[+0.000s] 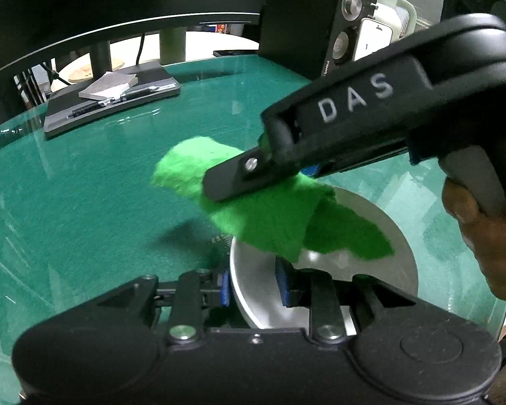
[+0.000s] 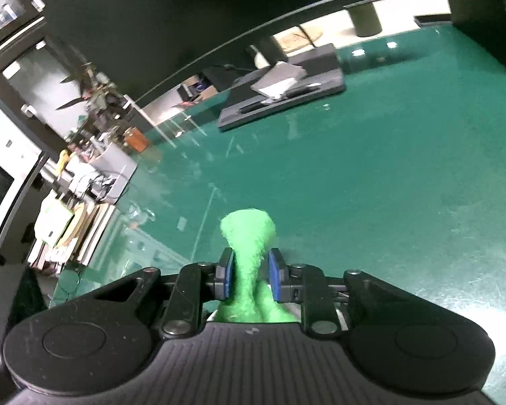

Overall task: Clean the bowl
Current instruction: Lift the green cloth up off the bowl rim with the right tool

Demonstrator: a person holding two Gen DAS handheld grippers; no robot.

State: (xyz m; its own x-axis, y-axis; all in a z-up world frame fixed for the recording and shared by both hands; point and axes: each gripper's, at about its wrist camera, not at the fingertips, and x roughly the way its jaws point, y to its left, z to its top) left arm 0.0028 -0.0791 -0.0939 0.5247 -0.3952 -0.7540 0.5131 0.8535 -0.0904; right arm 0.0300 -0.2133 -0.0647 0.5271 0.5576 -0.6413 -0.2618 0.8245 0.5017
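A silver metal bowl (image 1: 371,236) rests on the green table. My left gripper (image 1: 256,285) is shut on the bowl's near rim, one blue pad outside and one inside. My right gripper (image 2: 251,278) is shut on a bright green cloth (image 2: 249,236), which bunches between its blue pads and sticks out in front. In the left wrist view the right gripper (image 1: 229,182) comes in from the upper right and holds the green cloth (image 1: 270,216) over the bowl's far rim, with part of the cloth hanging into the bowl.
A dark tray (image 1: 111,104) with a notepad and pens lies at the back left of the green table (image 1: 84,185). A black box with knobs (image 1: 320,23) and a white kettle (image 1: 391,6) stand at the back right. The table's left edge borders cluttered shelves (image 2: 84,182).
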